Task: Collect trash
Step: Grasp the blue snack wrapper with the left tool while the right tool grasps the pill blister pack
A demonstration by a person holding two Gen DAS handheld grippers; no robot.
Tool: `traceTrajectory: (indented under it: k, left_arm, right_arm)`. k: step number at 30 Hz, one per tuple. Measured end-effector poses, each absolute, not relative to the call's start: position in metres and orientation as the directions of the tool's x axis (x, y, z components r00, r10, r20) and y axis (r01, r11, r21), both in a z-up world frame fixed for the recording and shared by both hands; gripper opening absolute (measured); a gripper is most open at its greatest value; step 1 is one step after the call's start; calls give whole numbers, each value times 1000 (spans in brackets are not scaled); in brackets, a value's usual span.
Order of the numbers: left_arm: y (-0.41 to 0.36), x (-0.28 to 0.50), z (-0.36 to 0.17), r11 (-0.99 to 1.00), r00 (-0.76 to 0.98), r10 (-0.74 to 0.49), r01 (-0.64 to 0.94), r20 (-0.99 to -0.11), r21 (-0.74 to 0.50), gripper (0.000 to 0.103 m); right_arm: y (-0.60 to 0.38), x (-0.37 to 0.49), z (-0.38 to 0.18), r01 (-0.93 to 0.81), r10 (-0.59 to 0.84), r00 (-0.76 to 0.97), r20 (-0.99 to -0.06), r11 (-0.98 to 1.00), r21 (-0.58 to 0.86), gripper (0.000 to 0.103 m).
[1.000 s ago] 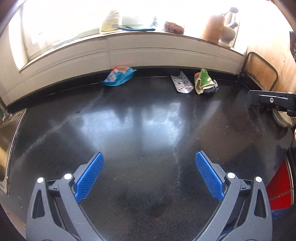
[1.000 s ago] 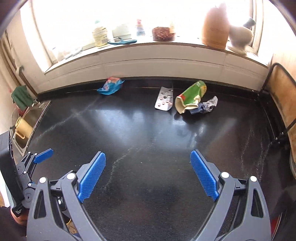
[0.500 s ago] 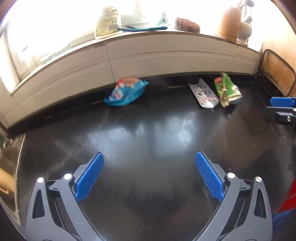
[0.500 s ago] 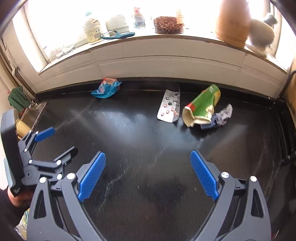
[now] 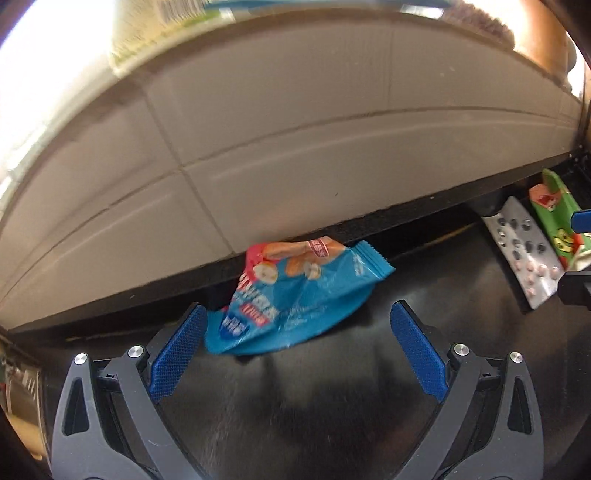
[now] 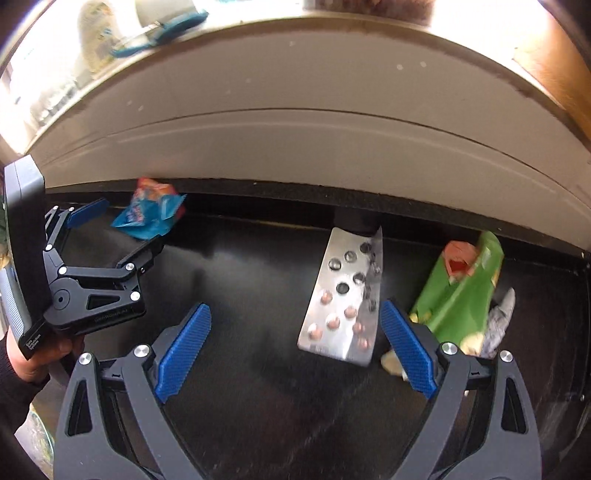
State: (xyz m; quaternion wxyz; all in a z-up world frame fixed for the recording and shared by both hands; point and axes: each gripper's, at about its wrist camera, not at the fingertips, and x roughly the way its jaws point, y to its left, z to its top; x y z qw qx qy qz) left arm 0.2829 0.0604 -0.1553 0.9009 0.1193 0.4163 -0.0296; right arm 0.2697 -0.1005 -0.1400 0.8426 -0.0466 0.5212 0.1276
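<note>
A blue snack wrapper [image 5: 295, 295] lies on the black counter [image 5: 295, 406] against the tiled wall. My left gripper [image 5: 295, 336] is open, its jaws on either side of the wrapper's near edge. It also shows in the right wrist view [image 6: 114, 236], beside the wrapper [image 6: 149, 214]. A silver pill blister [image 6: 341, 299] lies between the jaws of my open right gripper [image 6: 295, 336], close to the right finger. A green snack bag [image 6: 461, 291] and a crumpled grey wrapper [image 6: 498, 321] lie just right of that finger. The blister [image 5: 524, 251] and green bag [image 5: 554, 221] show in the left wrist view.
A tiled wall [image 6: 295, 140] runs along the counter's back, with a window sill above holding a bottle [image 6: 96, 22] and teal scissors [image 6: 162, 31]. A wooden board [image 6: 554, 66] stands at the far right. A sink edge [image 5: 18, 387] is at the left.
Both grippers moved forward toward the wall. The left now brackets the blue wrapper; the right now brackets the pill blister. Both stayed open.
</note>
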Motion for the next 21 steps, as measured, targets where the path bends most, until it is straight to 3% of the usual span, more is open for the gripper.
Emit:
traceTrajectory:
  k: [5, 10, 12, 13, 14, 21]
  left_arm:
    - [66, 313, -180, 972, 617, 67, 138, -784, 191, 97]
    - [84, 318, -180, 993, 603, -4, 94, -798, 67, 97]
    - [86, 321, -177, 994, 593, -10, 92, -805, 56, 94]
    - [87, 320, -175, 995, 593, -15, 91, -805, 48, 90]
    - [90, 319, -172, 996, 595, -20, 82, -803, 36, 78]
    - [107, 298, -146, 999, 607, -12, 31, -794, 9, 25]
  right_arm:
    - [-99, 296, -163, -218, 108, 415, -903, 976, 17, 90]
    - [-96, 306, -187, -201, 47, 399, -916, 979, -38, 89]
    - [-91, 305, -189, -229, 62, 397, -916, 973, -34, 74]
    - [-90, 305, -191, -233, 64, 386, -920, 972, -30, 55]
    - [-90, 304, -190, -236, 93, 381, -920, 972, 0, 46]
    - [-88, 282, -174, -284, 153, 395, -906, 958, 38, 41]
